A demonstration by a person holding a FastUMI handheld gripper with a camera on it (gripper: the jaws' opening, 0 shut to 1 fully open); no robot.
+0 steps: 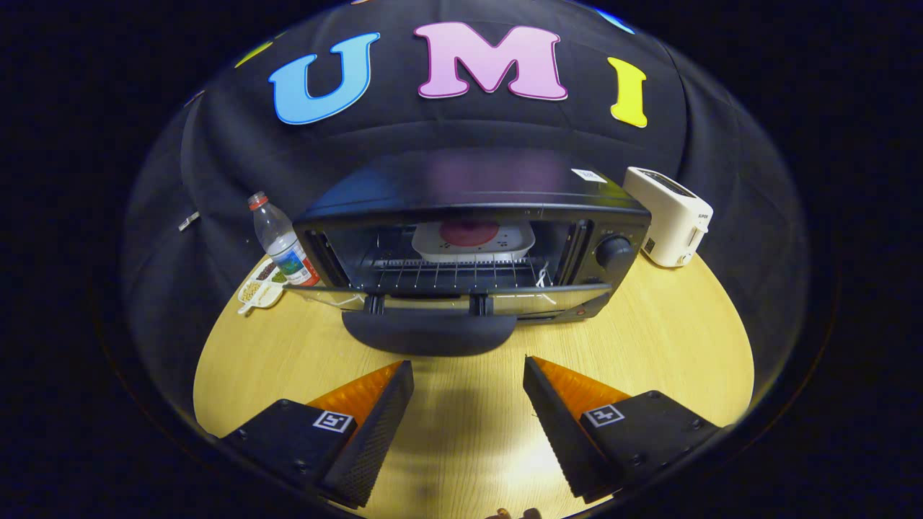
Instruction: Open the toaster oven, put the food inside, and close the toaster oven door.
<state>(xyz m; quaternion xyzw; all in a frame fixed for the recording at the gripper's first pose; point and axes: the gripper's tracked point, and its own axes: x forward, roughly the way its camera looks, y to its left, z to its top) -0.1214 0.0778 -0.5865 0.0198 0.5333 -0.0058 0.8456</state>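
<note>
The back of the white plate inside the toaster oven is cut off by the upper edge of the oven opening, and the reddish food on it is too blurred to be identified. The small dish is partly hidden behind the water bottle, and its contents cannot be made out. The rear parts of the gripper, whose fingers stand apart, are cut off.
</note>
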